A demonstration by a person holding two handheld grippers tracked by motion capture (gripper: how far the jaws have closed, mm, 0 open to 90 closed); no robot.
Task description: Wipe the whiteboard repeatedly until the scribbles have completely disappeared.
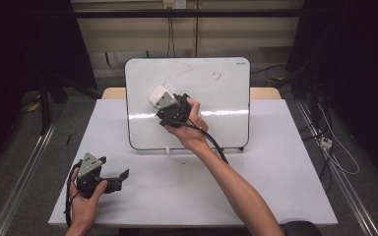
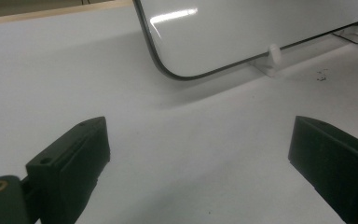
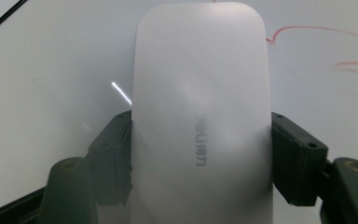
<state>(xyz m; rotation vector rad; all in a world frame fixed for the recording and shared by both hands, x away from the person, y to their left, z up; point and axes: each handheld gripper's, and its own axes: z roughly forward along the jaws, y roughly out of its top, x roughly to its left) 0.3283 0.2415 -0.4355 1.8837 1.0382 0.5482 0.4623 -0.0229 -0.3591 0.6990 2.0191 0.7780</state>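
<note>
A whiteboard (image 1: pixel 216 105) stands tilted on small white feet at the back of the table, with faint red marks (image 1: pixel 189 71) near its top. My right gripper (image 1: pixel 161 101) is shut on a white board eraser (image 1: pixel 156 94) and holds it against the board's upper left area. In the right gripper view the eraser (image 3: pixel 200 116) sits between both jaws, with red strokes (image 3: pixel 307 32) on the board to its right. My left gripper (image 1: pixel 120 176) rests on the table at the front left, open with nothing between its jaws (image 2: pixel 198 163).
The white table (image 1: pixel 275 187) has bare room in front of the board and to its right. A white foot (image 2: pixel 272 53) props the whiteboard's (image 2: pixel 242 32) lower edge. Metal rails run along the floor on both sides.
</note>
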